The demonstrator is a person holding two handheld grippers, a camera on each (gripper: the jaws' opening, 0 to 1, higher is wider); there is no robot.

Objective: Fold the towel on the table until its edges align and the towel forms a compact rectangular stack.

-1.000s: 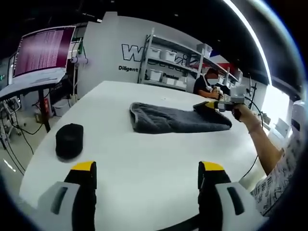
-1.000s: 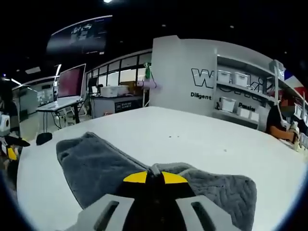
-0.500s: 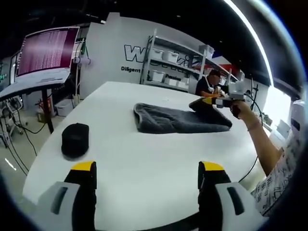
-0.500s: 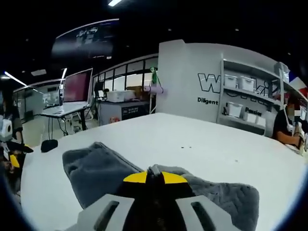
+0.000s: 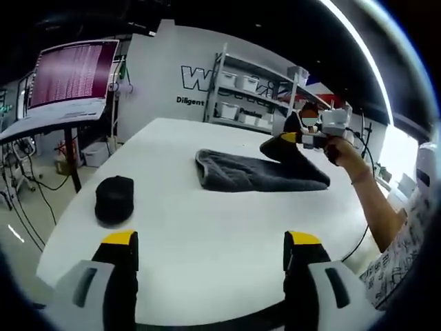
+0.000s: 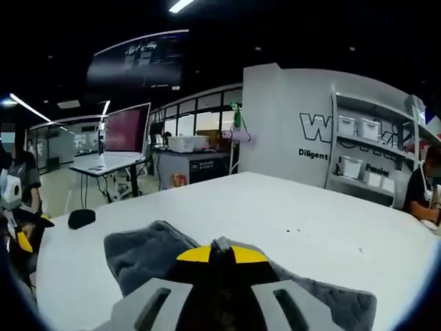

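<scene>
Viewing from the left gripper: the left tool (image 5: 210,262) hovers released, jaws wide apart, above the white round bench (image 5: 207,221). The dark grey plush towel (image 5: 255,172) lies mid-bench; the right tool (image 5: 298,138) lifts its far corner. A black round pad (image 5: 114,199) sits well apart from the towel.

Viewing from the right gripper: the right tool (image 6: 220,254) is clenched on the towel (image 6: 141,248) edge. Carry the corner over low and square to the opposite edge. Shelving (image 6: 362,158) and a monitor (image 6: 127,129) stand beyond the bench (image 6: 275,207).
</scene>
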